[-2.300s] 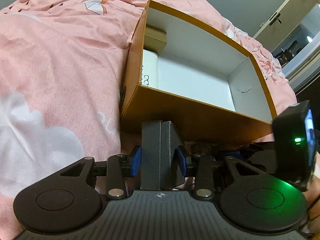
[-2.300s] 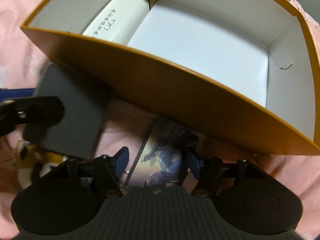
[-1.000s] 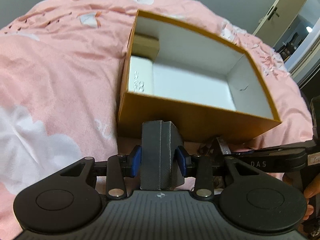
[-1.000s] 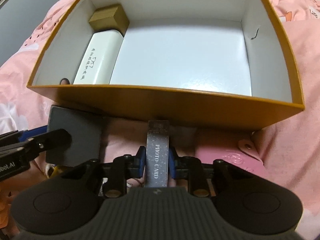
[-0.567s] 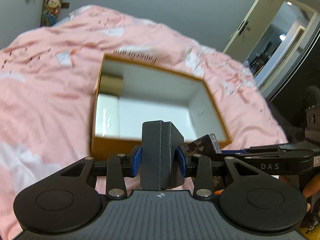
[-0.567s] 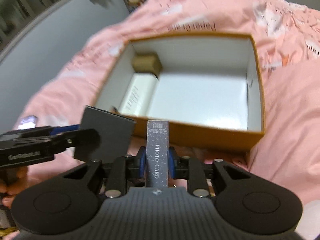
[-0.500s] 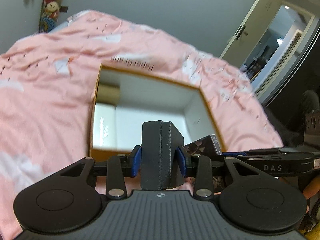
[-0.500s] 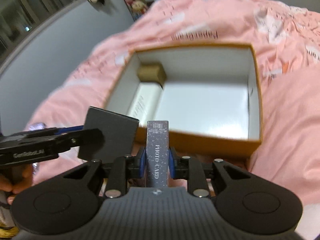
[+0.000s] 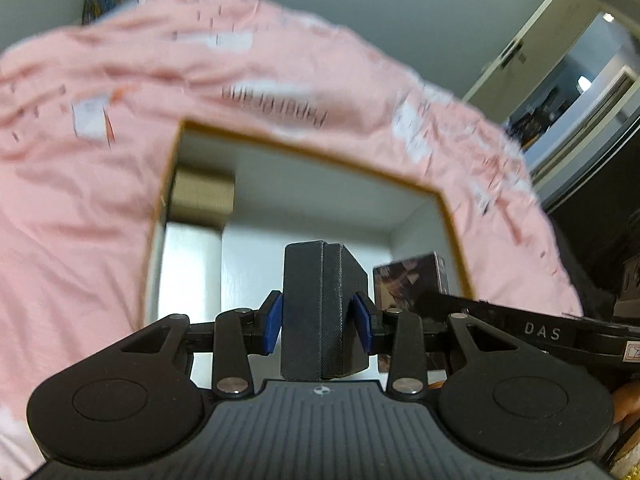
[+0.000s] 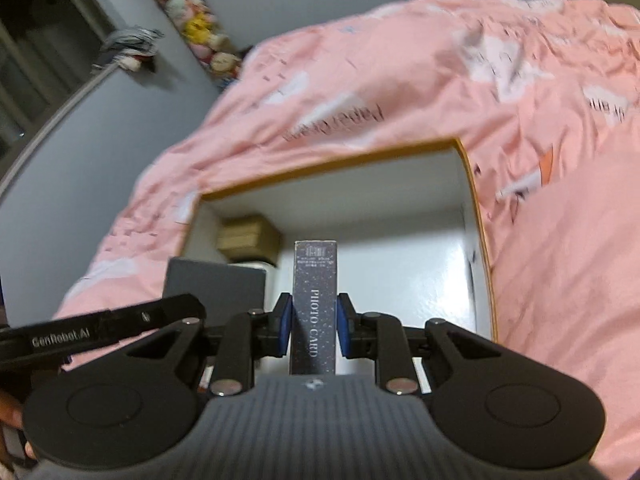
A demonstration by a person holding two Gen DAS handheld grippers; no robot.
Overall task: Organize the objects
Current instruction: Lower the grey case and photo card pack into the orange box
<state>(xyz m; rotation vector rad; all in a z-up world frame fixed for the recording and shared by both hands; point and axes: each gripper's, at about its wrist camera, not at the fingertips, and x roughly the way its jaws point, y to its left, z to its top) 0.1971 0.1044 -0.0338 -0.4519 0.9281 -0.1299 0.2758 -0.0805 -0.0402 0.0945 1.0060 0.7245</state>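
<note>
Left gripper (image 9: pixel 319 322) has its blue pads (image 9: pixel 273 322) pressed against the sides of a black box (image 9: pixel 320 312), a matte, finely textured rectangular block held upright with a seam down its front face. From the right wrist view the same box (image 10: pixel 216 286) shows as a flat dark grey panel jutting past the left gripper's arm (image 10: pixel 100 330), low over the near left part of the carton.

Below and ahead sits the carton (image 9: pixel 304 151), an open cardboard tray with an orange-brown rim and smooth white, slightly glossy inside (image 10: pixel 400 276). In its far left corner rests a small tan cube (image 9: pixel 203 196), and just in front of that a white oblong pack (image 9: pixel 192 264) lies along the left wall.

Right gripper (image 10: pixel 314 330) is clamped on a card box (image 10: pixel 315 308), a slim upright carton with a dark speckled spine printed "PHOTO CARD"; in the left wrist view its broad face (image 9: pixel 408 280) carries a dark glossy picture. It hangs over the near middle of the carton.

All around lies a pink quilt (image 10: pixel 560 220), soft and creased, printed with white clouds. Much of both views is blurred.
</note>
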